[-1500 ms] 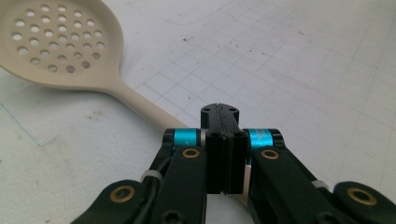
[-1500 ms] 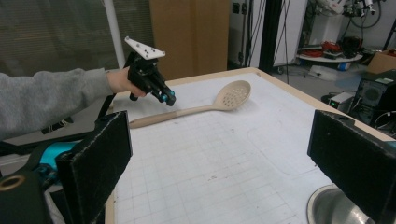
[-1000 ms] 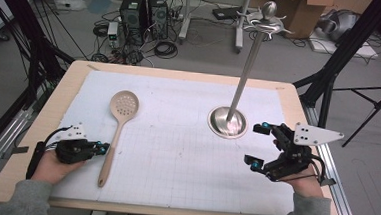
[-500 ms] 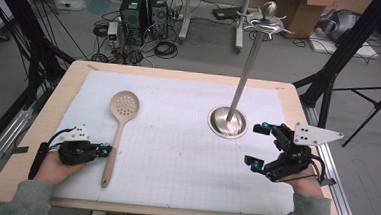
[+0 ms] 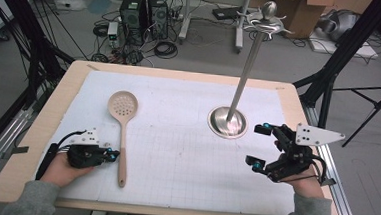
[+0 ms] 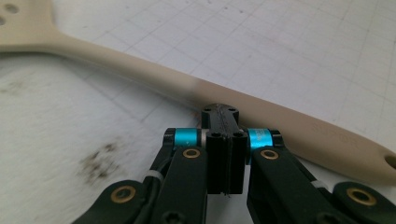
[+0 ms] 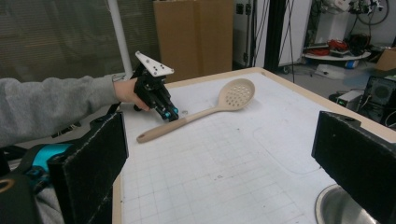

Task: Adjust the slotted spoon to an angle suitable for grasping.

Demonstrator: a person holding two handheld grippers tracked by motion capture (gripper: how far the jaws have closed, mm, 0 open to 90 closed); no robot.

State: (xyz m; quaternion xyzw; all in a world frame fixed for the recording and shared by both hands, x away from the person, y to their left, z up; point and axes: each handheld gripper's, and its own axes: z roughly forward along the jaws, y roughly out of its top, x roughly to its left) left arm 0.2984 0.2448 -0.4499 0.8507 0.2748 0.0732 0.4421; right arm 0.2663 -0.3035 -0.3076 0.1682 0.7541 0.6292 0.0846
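A beige slotted spoon (image 5: pixel 122 133) lies on the white gridded mat, bowl toward the far side, handle toward the person. My left gripper (image 5: pixel 111 155) is shut with nothing between its jaws, and its tip rests against the left side of the handle. In the left gripper view the closed jaws (image 6: pixel 219 114) meet the spoon handle (image 6: pixel 154 79) side-on. My right gripper (image 5: pixel 259 147) is held open near the right edge, nothing between its fingers. In the right gripper view its wide-set jaws (image 7: pixel 219 163) frame the spoon (image 7: pixel 210 109) and the left gripper (image 7: pixel 169 114).
A metal stand with a round base (image 5: pixel 227 123) and a tall pole (image 5: pixel 246 71) topped with hooks rises at the mat's right centre, just beyond the right gripper. The wooden table edge (image 5: pixel 37 128) borders the mat. Computers and cables lie on the floor behind.
My left gripper has slid right against the spoon handle, and the handle's near end has swung right, so the spoon now lies almost straight. The right gripper has stayed put.
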